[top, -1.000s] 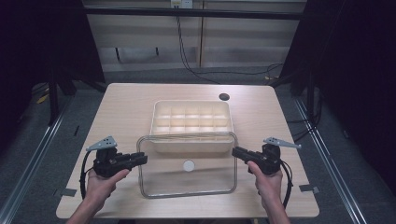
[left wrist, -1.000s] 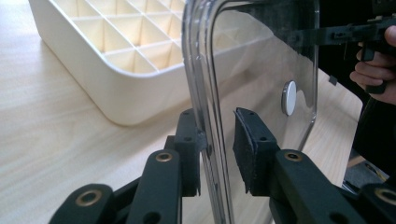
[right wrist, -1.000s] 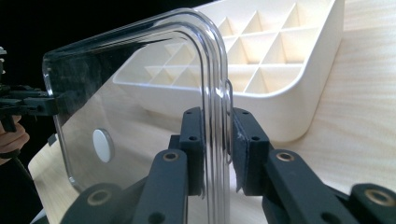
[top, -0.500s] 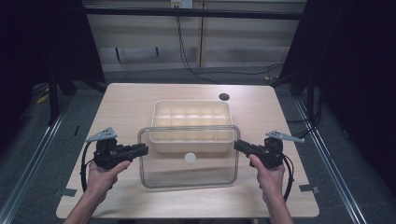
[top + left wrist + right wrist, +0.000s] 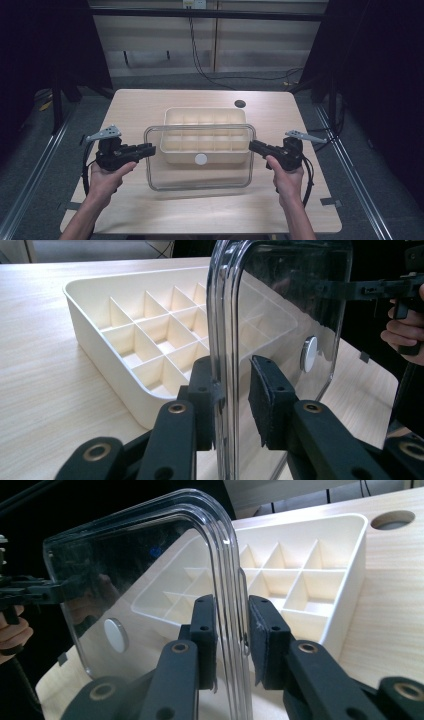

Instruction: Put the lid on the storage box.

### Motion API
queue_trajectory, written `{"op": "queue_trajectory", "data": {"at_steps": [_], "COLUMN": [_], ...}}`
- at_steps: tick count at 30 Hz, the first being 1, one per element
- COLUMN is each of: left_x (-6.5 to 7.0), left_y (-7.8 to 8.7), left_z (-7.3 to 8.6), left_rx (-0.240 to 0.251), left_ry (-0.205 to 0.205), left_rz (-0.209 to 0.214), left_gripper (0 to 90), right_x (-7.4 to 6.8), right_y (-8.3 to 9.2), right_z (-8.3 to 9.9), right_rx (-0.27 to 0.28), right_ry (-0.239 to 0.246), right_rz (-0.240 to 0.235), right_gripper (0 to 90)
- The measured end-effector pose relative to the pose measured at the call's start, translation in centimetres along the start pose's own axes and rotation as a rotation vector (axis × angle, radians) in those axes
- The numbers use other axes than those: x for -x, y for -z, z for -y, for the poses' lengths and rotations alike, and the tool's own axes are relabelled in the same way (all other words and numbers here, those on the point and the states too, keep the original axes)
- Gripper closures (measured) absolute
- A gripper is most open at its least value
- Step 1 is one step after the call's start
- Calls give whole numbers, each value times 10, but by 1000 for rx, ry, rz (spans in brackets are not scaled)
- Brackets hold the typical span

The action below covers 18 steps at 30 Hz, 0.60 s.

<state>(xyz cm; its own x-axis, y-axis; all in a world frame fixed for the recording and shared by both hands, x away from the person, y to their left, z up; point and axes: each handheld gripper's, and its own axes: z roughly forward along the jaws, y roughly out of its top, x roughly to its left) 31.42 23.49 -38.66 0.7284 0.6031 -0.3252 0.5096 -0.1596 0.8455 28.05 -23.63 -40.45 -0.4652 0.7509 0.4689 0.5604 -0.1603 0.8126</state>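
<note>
The left hand-held gripper [image 5: 146, 148] was clamped on the left short edge of a clear lid [image 5: 200, 176], and the right hand-held gripper [image 5: 254, 146] was clamped on its right short edge. The lid, marked by a round white disc [image 5: 201, 159], was held level above the bench [image 5: 150, 210], its long axis running from nine to three o'clock. Toward twelve o'clock, partly under the lid, a cream divided tray [image 5: 205, 116] sat with its compartments seen empty.
</note>
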Motion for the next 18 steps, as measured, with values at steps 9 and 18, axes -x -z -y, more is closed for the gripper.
{"op": "queue_trajectory", "data": {"at_steps": [9, 18], "left_x": [-4, -6], "left_y": [2, 3], "left_z": [-16, -33], "left_rx": [25, 37], "left_ry": [4, -11], "left_rz": [-4, -17], "left_gripper": [723, 721], "right_x": [-4, -6], "right_y": [-4, -7], "right_z": [-20, -34], "right_rx": [15, 30], "right_ry": [23, 29], "right_rz": [-2, 4], "right_gripper": [749, 749]}}
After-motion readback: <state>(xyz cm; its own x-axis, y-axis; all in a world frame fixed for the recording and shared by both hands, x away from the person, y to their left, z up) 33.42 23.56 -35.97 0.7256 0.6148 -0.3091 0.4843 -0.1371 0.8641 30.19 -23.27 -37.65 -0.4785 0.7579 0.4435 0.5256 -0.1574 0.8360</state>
